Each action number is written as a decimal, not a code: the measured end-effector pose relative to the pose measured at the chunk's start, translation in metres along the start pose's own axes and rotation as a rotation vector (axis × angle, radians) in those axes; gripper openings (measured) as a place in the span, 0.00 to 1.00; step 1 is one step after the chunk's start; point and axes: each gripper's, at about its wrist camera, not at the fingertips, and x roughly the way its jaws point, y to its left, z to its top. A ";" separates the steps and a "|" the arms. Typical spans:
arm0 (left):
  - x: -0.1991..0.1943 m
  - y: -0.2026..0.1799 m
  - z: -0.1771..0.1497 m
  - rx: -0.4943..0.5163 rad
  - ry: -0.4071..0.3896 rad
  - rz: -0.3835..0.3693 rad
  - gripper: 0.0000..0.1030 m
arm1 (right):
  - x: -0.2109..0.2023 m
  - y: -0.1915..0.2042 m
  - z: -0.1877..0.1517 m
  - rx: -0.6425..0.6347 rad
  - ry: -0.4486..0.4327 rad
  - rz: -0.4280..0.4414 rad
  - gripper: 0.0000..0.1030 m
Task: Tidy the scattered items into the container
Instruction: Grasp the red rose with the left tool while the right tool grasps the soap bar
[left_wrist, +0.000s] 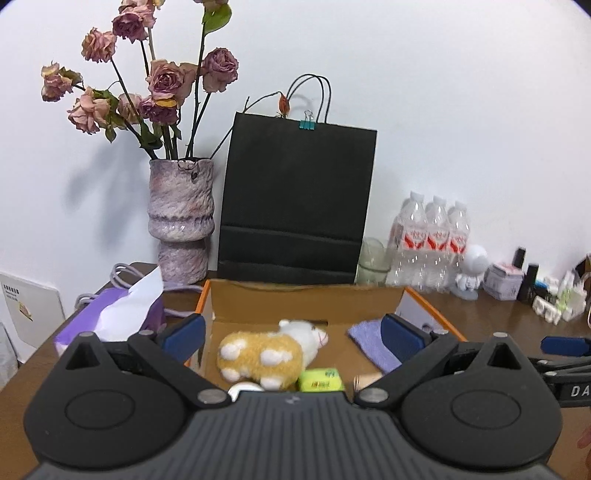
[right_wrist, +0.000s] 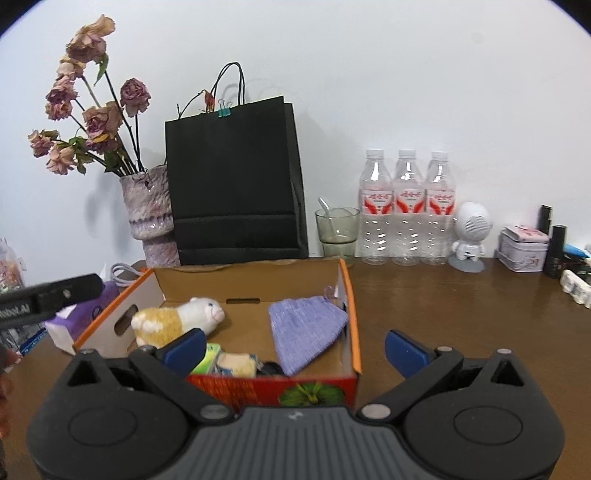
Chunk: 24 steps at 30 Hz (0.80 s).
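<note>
While fingers (right_wrist: 404, 352) gape, box (right_wrist: 349, 295) holds plush (right_wrist: 173, 319), cloth (right_wrist: 304, 328).

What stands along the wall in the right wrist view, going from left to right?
Vase of dried roses → black paper bag → glass with a spoon → three water bottles → small white figure → tin box → dark tubes.

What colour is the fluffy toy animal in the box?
The toy animal is yellow-tan with white patches; clearest in the right wrist view.
</note>
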 end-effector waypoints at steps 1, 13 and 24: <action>-0.005 0.000 -0.003 0.008 0.004 0.003 1.00 | -0.005 -0.001 -0.005 -0.003 0.000 -0.002 1.00; -0.042 0.014 -0.060 0.029 0.099 0.015 1.00 | -0.037 -0.023 -0.074 -0.001 0.083 -0.025 1.00; -0.038 0.000 -0.098 0.057 0.190 -0.054 1.00 | -0.038 -0.008 -0.103 -0.038 0.095 0.002 1.00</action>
